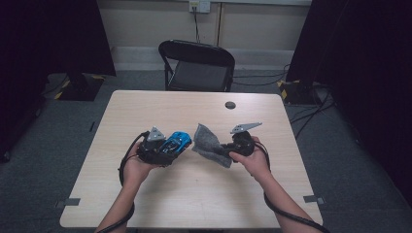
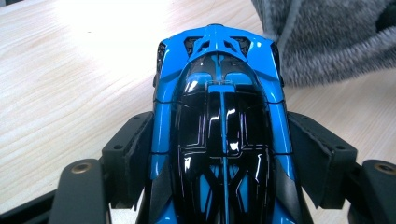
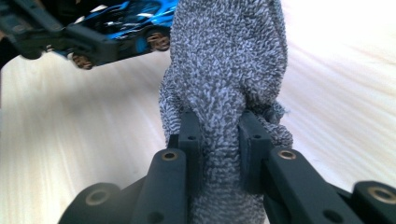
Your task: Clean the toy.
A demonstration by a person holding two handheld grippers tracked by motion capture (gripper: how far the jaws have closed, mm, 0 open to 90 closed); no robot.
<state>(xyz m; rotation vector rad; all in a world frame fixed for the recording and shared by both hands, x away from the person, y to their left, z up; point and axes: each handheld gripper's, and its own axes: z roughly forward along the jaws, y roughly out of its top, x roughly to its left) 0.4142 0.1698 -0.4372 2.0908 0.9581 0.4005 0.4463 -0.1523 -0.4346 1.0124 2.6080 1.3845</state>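
- Left gripper (image 1: 167, 147) clamped the blue toy car (image 2: 219, 116) by its sides, above the table (image 1: 194, 194).
- Right gripper (image 3: 218, 135) pinched a bunched grey cloth (image 3: 229, 60) just beside the car.

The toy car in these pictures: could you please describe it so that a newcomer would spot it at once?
Look at the middle of the pale wooden table, held above it in the left gripper. The toy car sits clamped between its black jaws, glossy blue and black, unlike the fuzzy grey cloth beside it.

Blue-black toy car (image 2: 219, 126), speckled grey cloth (image 3: 224, 70) (fuzzy)
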